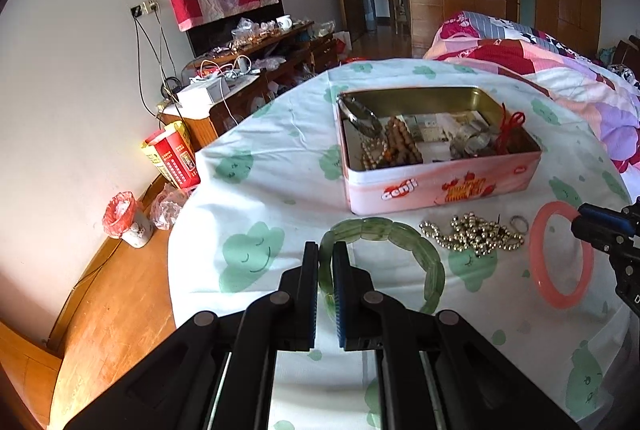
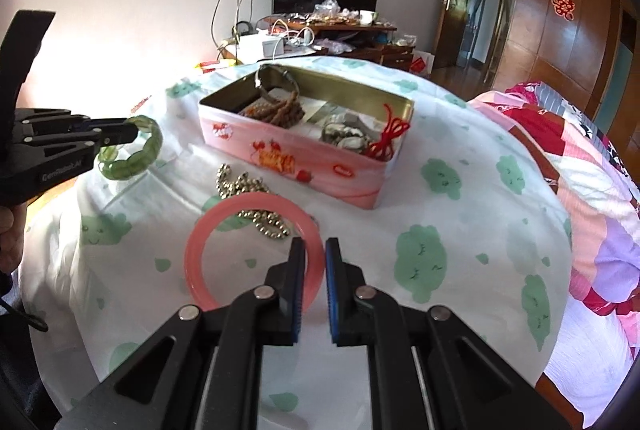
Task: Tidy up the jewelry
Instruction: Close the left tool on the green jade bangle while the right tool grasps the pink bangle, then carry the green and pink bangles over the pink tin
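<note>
An open pink tin (image 1: 440, 185) (image 2: 304, 165) on the table holds wooden beads, a watch and a red cord. My left gripper (image 1: 326, 250) (image 2: 130, 133) is shut on the near left rim of a green stone bracelet (image 1: 400, 234) (image 2: 140, 153) and holds it slightly above the cloth. My right gripper (image 2: 314, 248) (image 1: 580, 220) is shut on the right rim of a pink bangle (image 2: 224, 230) (image 1: 560, 254) that lies on the cloth. A silver bead chain (image 1: 472, 234) (image 2: 252, 201) lies between the two bracelets, in front of the tin.
The table has a white cloth with green clouds (image 1: 248, 258) (image 2: 432, 262). A small ring (image 1: 519, 224) lies by the chain. A bed with a pink quilt (image 2: 592, 189) is on the right, a cluttered wooden cabinet (image 1: 260, 69) behind, and a bin (image 1: 128, 222) on the floor at the left.
</note>
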Motion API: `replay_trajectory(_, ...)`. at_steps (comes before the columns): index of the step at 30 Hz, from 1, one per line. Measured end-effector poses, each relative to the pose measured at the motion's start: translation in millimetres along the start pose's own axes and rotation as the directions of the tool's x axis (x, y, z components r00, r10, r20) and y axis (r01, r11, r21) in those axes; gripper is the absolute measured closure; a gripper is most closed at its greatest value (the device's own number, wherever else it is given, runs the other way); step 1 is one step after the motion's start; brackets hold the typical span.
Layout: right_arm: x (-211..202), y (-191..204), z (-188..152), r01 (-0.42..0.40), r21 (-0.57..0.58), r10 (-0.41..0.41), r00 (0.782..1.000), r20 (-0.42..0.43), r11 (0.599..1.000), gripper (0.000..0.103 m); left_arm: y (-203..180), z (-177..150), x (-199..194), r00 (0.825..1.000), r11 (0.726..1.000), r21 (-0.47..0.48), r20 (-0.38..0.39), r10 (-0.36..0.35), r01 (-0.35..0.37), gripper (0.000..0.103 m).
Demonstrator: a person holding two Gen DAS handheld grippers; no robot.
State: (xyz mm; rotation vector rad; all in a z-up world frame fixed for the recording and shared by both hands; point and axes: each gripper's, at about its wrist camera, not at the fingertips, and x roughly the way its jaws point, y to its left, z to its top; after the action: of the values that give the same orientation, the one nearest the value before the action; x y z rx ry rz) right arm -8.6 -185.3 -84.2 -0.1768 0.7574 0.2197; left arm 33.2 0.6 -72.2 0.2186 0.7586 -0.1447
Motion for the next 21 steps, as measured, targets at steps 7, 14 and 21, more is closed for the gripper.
replay_trajectory(7,-7,-6,8,0.016,0.017,-0.016,0.999,0.043,1.0,0.092,-2,14,-13,0.999,1.0,0.006,0.045,0.005,-0.006,0.097)
replay_trajectory(14,-16,-12,19,0.025,0.035,-0.028,0.996,0.082,0.999,0.092,-3,29,-23,0.996,1.0,0.003,0.082,0.02,-0.02,0.097)
replay_trajectory(21,-23,-14,27,0.037,0.044,-0.042,0.992,0.117,0.998,0.092,-6,37,-30,0.994,1.0,0.009,0.104,0.026,-0.027,0.097)
